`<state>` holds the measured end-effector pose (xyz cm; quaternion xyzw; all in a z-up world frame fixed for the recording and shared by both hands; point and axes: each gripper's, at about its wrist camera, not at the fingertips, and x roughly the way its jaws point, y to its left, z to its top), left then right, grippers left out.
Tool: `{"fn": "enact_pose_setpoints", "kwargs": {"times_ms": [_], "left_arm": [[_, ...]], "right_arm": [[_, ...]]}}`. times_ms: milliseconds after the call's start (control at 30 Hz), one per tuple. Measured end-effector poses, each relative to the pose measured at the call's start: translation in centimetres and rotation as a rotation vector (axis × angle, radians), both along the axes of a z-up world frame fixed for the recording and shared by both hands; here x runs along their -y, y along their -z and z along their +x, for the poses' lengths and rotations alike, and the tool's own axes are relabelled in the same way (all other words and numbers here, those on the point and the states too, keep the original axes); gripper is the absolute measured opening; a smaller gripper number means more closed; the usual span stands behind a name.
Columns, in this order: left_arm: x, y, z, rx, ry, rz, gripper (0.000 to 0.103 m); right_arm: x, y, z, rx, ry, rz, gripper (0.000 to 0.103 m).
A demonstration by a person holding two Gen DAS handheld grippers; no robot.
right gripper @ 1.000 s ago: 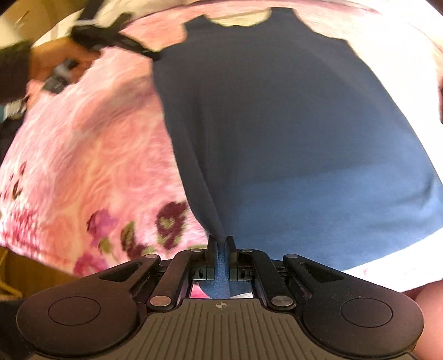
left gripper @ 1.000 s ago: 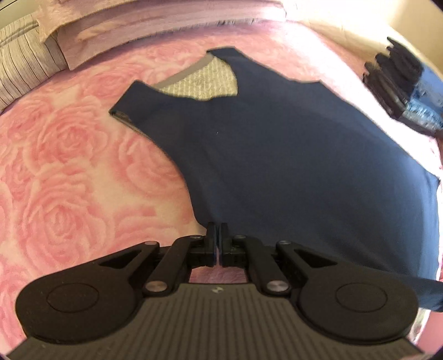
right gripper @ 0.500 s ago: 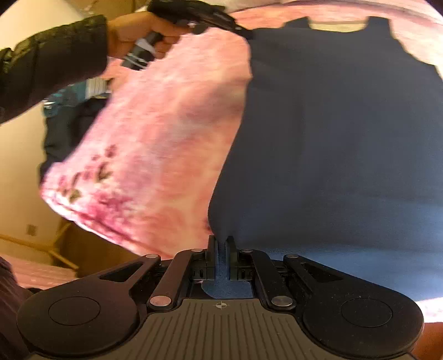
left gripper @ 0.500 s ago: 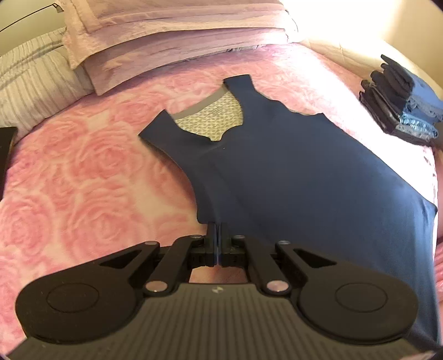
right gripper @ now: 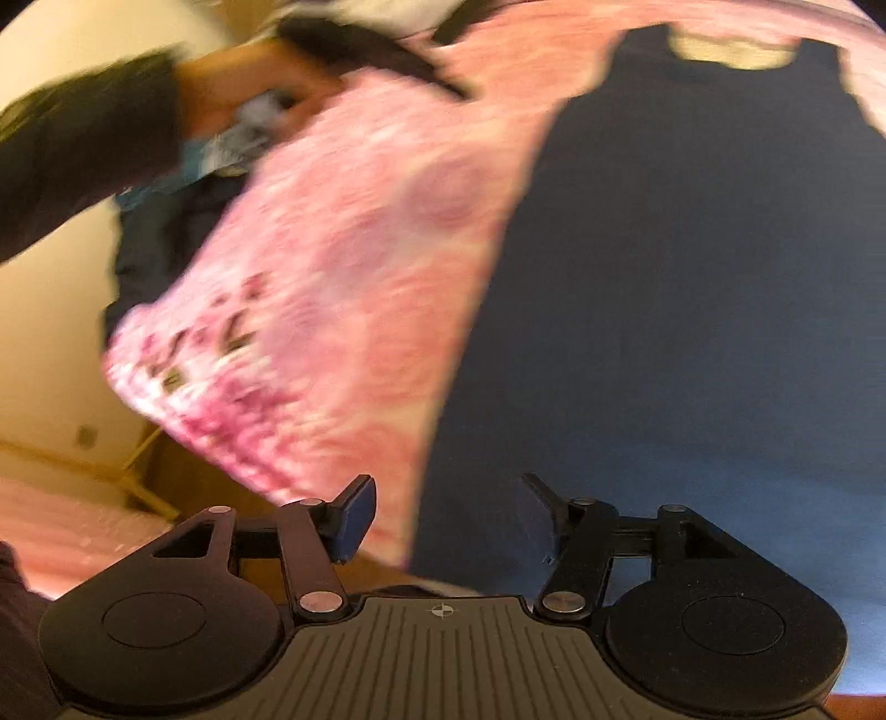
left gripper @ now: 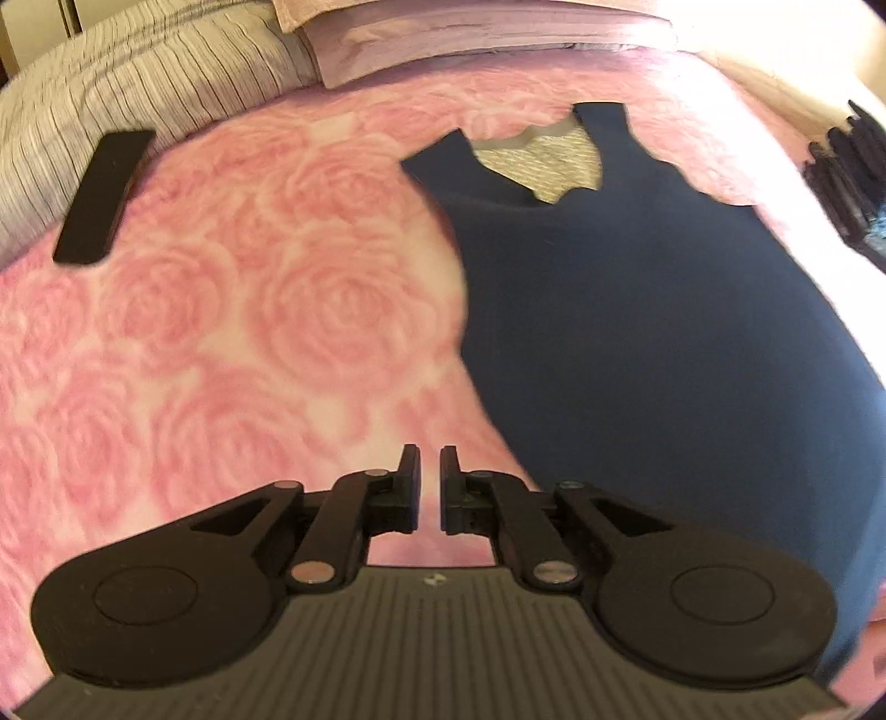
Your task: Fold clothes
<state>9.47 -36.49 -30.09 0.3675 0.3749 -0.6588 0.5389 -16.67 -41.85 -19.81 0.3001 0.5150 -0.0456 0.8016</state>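
A navy sleeveless top [left gripper: 637,310] lies flat on the pink rose-print bedspread [left gripper: 221,332], neckline toward the pillows, its pale patterned inner lining showing. My left gripper [left gripper: 429,476] hovers just left of the top's side edge, slightly open, nothing between its fingers. In the right wrist view the same top [right gripper: 664,277] fills the right half. My right gripper [right gripper: 446,512] stands wide open over the top's hem corner, holding nothing. The person's sleeved arm [right gripper: 83,155] with the other gripper shows blurred at upper left.
A flat black object [left gripper: 102,196] lies on the bedspread at far left. Striped bedding [left gripper: 138,72] and stacked pink pillows [left gripper: 470,33] sit at the head. A pile of dark folded clothes [left gripper: 853,177] rests at the right edge. The bed's corner [right gripper: 166,387] drops to the floor.
Both grippers have let go of the navy top and opened. The left one has moved left off the garment's edge; the top now lies flat.
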Motion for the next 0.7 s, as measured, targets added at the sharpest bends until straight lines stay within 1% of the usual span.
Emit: {"fn": "enact_pose_setpoints", "kwargs": {"times_ms": [67, 133, 167, 267, 333, 467, 500, 533, 567, 700], "left_arm": [[-0.5, -0.2, -1.6, -0.019, 0.024, 0.002, 0.004], [-0.5, -0.3, -3.4, -0.052, 0.05, 0.003, 0.008], [-0.2, -0.3, -4.4, -0.066, 0.063, 0.003, 0.009], [1.6, -0.8, -9.1, -0.086, 0.148, -0.023, 0.013], [3.6, -1.1, -12.6, -0.11, 0.21, -0.047, 0.016], [8.4, -0.9, -20.2, -0.117, 0.343, -0.088, 0.023], [9.8, -0.6, -22.2, -0.124, 0.371, -0.085, 0.027], [10.9, -0.1, -24.0, -0.133, 0.4, -0.079, 0.031], [11.9, 0.4, -25.7, -0.141, 0.429, -0.072, 0.033], [15.8, 3.2, -32.1, -0.101, 0.542, -0.035, 0.034]], "right_arm": [[2.6, 0.2, -1.5, -0.045, 0.076, -0.06, 0.06], [5.7, 0.2, -3.5, -0.072, 0.164, -0.112, 0.06], [7.3, 0.3, -4.7, -0.081, 0.209, -0.131, 0.06], [10.7, 1.2, -8.4, -0.102, 0.327, -0.157, 0.06], [12.9, 1.8, -10.9, -0.116, 0.406, -0.174, 0.06], [17.4, 3.0, -15.8, -0.143, 0.563, -0.208, 0.06], [18.3, 3.3, -17.1, -0.151, 0.594, -0.211, 0.06], [18.2, 3.8, -18.3, -0.161, 0.598, -0.2, 0.06], [17.9, 4.3, -19.5, -0.169, 0.6, -0.19, 0.06], [16.2, 6.1, -22.3, -0.17, 0.573, -0.18, 0.06]]}}
